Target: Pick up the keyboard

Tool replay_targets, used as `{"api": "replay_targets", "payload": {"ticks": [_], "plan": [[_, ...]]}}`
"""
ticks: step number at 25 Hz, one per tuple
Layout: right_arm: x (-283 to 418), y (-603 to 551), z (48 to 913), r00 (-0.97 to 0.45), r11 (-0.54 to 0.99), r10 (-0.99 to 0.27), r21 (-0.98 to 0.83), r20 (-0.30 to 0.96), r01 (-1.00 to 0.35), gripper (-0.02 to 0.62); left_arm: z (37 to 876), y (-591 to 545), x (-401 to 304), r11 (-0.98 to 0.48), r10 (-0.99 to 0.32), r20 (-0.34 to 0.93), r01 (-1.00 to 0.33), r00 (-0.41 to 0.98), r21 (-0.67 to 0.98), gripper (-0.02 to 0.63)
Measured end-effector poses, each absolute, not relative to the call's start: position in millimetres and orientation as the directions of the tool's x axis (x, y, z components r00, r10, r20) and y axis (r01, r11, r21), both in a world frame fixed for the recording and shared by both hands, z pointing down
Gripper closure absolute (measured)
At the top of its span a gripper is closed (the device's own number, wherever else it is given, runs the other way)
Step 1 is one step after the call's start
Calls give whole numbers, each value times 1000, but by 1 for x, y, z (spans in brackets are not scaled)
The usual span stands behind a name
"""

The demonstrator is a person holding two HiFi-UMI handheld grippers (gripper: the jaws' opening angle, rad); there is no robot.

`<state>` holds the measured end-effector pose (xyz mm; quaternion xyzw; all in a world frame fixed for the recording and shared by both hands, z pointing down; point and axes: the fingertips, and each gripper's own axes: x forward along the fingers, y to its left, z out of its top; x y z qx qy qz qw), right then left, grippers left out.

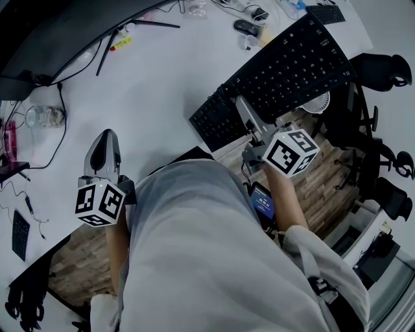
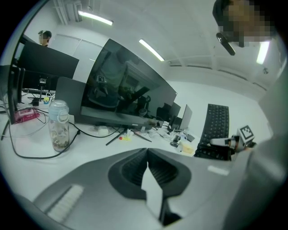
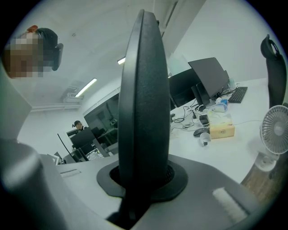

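The keyboard (image 1: 292,65) is in my right claw (image 1: 246,113), which is clamped on its near long edge; seen along the jaws, the board (image 3: 144,112) stands edge-on between them. Its long axis runs from near-left to far-right over the desk's (image 1: 162,78) right corner. I grip it close to the near-left end, so I judge most of its length will drag beyond the jaws as I lift. My left claw (image 1: 106,139) is closed on nothing, well apart to the left. Besides this keyboard I count one more (image 1: 326,13) at the far corner, one mouse (image 1: 246,27), one fan (image 1: 319,104), one jar (image 1: 44,117).
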<state>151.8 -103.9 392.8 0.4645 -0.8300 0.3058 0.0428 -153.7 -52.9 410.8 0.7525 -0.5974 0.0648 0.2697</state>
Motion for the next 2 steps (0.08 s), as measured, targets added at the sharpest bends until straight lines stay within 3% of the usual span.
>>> {"api": "replay_targets", "payload": {"ticks": [2], "plan": [[150, -104, 389, -565, 385, -746, -463, 353, -798, 528, 407, -54, -154, -146, -865, 415, -933, 282, 329, 606]]}}
